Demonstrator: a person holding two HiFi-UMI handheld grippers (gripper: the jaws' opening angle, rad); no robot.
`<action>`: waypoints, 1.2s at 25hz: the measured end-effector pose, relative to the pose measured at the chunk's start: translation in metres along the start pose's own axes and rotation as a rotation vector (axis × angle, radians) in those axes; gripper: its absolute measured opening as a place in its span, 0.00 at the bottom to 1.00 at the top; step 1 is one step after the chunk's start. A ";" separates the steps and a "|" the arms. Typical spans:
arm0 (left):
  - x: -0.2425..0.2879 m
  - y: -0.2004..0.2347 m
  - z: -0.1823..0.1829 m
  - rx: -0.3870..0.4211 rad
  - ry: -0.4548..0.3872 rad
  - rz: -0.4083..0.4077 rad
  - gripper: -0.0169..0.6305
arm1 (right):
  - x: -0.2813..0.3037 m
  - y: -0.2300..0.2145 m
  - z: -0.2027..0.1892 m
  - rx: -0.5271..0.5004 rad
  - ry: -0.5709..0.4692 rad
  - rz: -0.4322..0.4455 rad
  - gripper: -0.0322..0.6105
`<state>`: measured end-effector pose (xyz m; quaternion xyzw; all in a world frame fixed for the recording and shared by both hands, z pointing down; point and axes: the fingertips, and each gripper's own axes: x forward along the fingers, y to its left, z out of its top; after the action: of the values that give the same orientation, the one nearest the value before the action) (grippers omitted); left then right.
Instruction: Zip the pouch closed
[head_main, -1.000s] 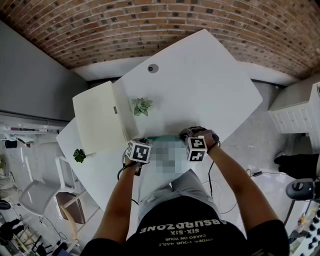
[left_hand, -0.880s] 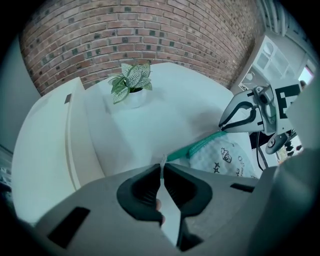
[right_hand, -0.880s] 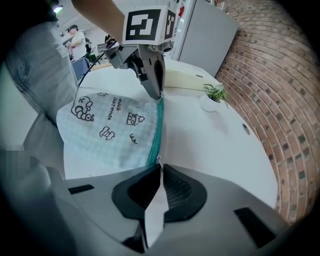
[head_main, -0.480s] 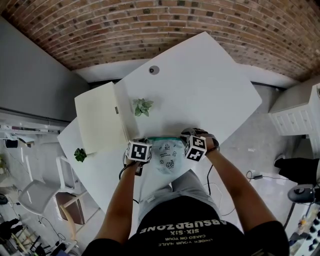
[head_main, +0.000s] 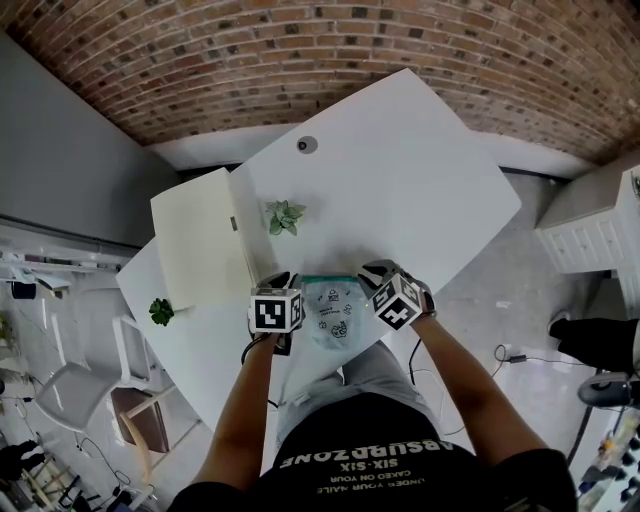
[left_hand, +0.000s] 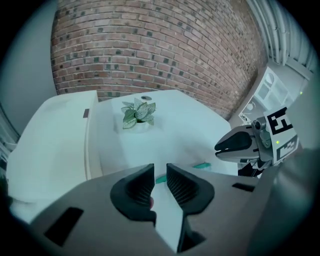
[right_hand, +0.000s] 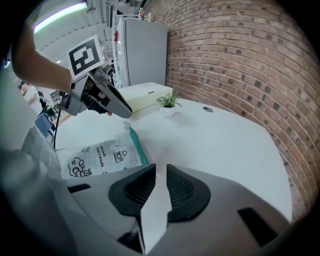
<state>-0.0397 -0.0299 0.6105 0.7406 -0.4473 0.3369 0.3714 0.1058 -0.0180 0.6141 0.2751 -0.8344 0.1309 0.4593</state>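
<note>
Translucent printed pouch (head_main: 334, 314) with a teal zip strip lies flat on the counter (head_main: 400, 180). Flanking it, the left gripper (left_hand: 160, 172) fingers have just been opening, and the right gripper (right_hand: 160, 172) fingers are slightly apart. Both are empty.

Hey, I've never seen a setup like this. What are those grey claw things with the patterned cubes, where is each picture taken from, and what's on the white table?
No robot: a person holds a two-jaw gripper in each hand. One picture comes from a camera on the person's head, looking steeply down. The other two come from cameras riding on the left gripper and the right gripper, looking along their dark ribbed jaws. The marker cubes are parts of the grippers. On the white table lie a clear plastic pouch with cartoon print and a teal zip strip, and a small green potted plant; a flat cream box sits further left. Nothing is held: both grippers' jaws stand apart with nothing between them, and the left one's have just been opening.
</note>
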 end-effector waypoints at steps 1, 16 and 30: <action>-0.004 -0.003 0.003 0.003 -0.019 0.000 0.12 | -0.004 0.000 0.003 0.019 -0.010 -0.009 0.15; -0.083 -0.053 0.048 0.040 -0.332 0.008 0.07 | -0.075 0.026 0.068 0.259 -0.304 -0.086 0.10; -0.115 -0.081 0.065 -0.014 -0.438 -0.082 0.04 | -0.124 0.029 0.100 0.317 -0.470 -0.168 0.05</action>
<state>0.0019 -0.0120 0.4626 0.8111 -0.4891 0.1492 0.2841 0.0728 0.0001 0.4573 0.4343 -0.8613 0.1540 0.2139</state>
